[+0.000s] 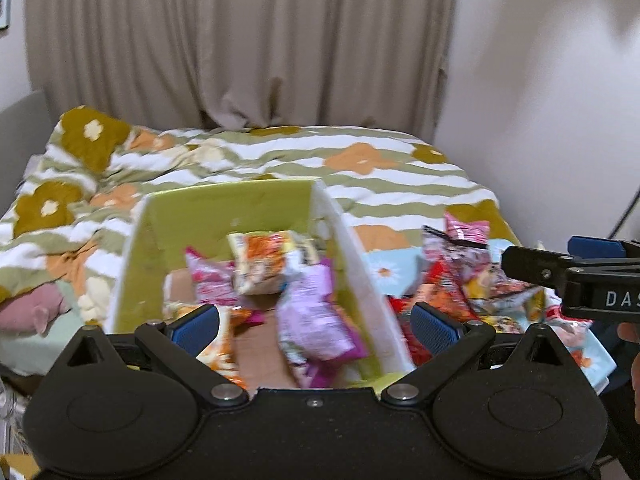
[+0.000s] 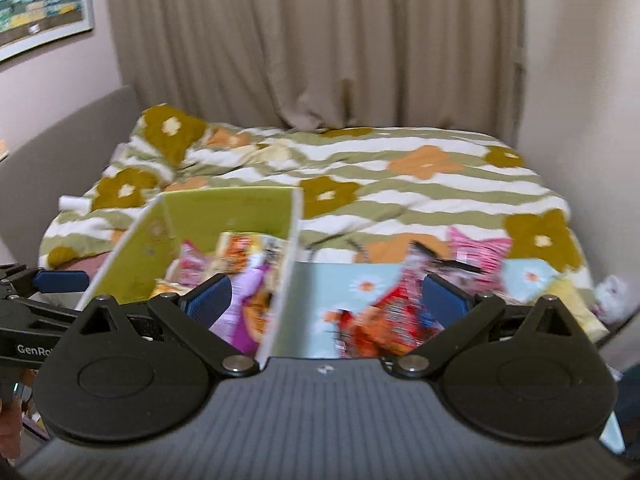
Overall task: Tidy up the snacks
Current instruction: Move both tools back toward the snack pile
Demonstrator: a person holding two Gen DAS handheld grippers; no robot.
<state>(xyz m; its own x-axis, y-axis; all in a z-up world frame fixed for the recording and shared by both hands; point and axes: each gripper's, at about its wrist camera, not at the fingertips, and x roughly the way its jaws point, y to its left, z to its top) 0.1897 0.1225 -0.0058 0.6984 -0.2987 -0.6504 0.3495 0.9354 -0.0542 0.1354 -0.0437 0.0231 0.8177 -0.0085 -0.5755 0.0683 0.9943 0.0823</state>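
A green-lined cardboard box stands on the bed and holds several snack packets, among them a purple one and an orange one. My left gripper is open above the box's near end, nothing between its blue pads. To the right of the box a heap of red, orange and pink snack packets lies on a pale blue flowered mat. My right gripper is open over the box's right wall and that heap. Both views are blurred.
The bed has a striped flowered duvet. A beige curtain hangs behind it, and a wall stands to the right. A grey headboard runs along the left side. A pink plush thing lies at the bed's near left.
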